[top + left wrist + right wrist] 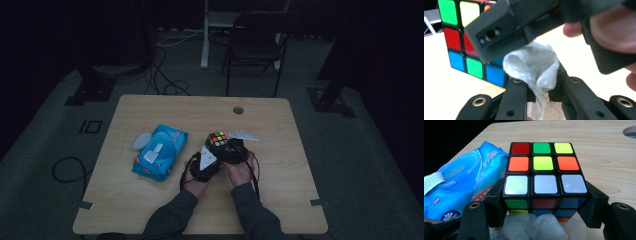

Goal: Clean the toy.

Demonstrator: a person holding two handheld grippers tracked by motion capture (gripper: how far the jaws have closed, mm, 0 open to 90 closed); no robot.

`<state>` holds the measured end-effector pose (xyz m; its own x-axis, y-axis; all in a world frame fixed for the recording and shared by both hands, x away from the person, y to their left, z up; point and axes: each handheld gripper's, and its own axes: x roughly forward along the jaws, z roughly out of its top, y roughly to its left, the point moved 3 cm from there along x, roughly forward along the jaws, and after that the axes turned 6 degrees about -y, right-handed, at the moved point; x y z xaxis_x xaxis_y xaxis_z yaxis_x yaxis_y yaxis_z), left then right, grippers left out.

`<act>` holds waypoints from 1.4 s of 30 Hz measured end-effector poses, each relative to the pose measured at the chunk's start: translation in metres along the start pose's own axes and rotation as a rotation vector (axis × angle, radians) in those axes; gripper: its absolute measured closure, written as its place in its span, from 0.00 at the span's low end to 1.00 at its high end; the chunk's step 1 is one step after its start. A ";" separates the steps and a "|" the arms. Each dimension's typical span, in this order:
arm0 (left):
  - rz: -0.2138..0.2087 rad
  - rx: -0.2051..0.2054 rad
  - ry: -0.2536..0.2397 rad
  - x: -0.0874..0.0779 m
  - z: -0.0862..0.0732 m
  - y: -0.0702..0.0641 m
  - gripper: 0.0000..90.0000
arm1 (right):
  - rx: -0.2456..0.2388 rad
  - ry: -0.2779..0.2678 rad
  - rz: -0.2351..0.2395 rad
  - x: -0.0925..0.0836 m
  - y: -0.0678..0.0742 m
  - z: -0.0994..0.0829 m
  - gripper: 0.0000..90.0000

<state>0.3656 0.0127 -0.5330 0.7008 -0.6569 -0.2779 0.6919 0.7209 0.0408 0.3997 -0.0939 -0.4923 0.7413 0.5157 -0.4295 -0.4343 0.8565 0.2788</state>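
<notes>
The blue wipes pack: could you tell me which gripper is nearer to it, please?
Left. The left gripper sits just beside the wipes pack; the right gripper is farther, beyond it.

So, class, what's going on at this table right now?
A person is cleaning a puzzle cube with a wet wipe. The right hand-held gripper clamps the cube by its sides just above the wooden table, while the left hand-held gripper is shut on the crumpled wipe and holds it against the cube's lower face. The blue pack of wipes lies to the left, flap open.
</notes>
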 end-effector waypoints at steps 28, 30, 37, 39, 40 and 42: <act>0.001 0.007 0.027 -0.002 -0.004 0.002 0.89 | 0.009 -0.011 -0.008 -0.002 -0.003 0.002 0.38; 0.006 0.008 0.028 -0.004 -0.005 0.003 0.89 | 0.010 -0.013 -0.013 -0.002 -0.005 0.002 0.38; 0.022 0.005 0.032 -0.010 -0.007 0.010 0.89 | 0.009 -0.018 -0.030 -0.005 -0.011 0.005 0.38; 0.028 0.003 0.034 -0.012 -0.007 0.012 0.89 | 0.006 -0.017 -0.033 -0.005 -0.012 0.005 0.38; 0.030 0.004 0.038 -0.012 -0.007 0.013 0.89 | 0.006 -0.017 -0.034 -0.006 -0.013 0.005 0.38; 0.039 0.010 0.052 -0.014 -0.008 0.014 0.89 | 0.003 -0.014 -0.036 -0.006 -0.013 0.004 0.38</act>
<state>0.3647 0.0338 -0.5360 0.7177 -0.6158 -0.3250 0.6660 0.7433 0.0623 0.4034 -0.1085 -0.4900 0.7633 0.4843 -0.4276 -0.4058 0.8744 0.2659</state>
